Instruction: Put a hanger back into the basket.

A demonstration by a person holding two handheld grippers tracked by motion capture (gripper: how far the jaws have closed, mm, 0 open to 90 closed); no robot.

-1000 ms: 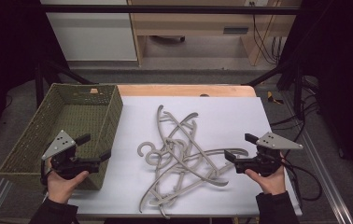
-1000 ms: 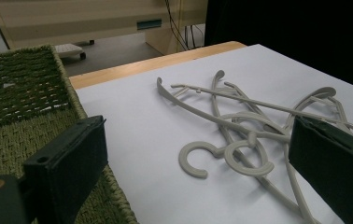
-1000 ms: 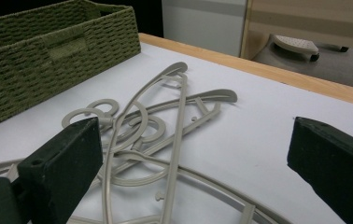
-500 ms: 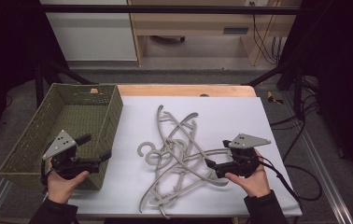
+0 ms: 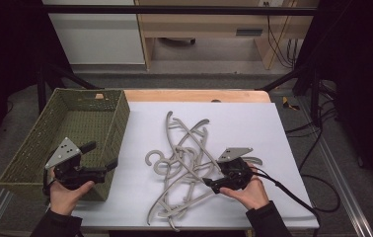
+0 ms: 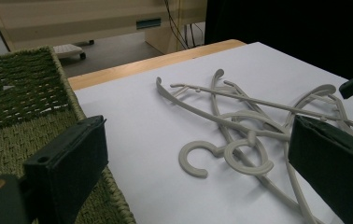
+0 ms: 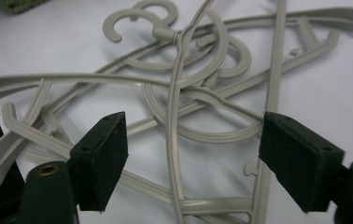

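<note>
Reaching low into the hanger pile (image 5: 187,163), right gripper (image 5: 213,183) half-open.

— What lies where on the table (image 5: 283,128)?
— The basket (image 5: 106,129) sits at my left; the tangled hangers (image 5: 184,163) lie right of it, between my left gripper (image 5: 106,167) and right gripper (image 5: 213,183).

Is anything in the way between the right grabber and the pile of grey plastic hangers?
Nothing visible is. The right gripper is right over the tangled grey plastic hangers, its jaws closing in but not yet pressing on any.
</note>
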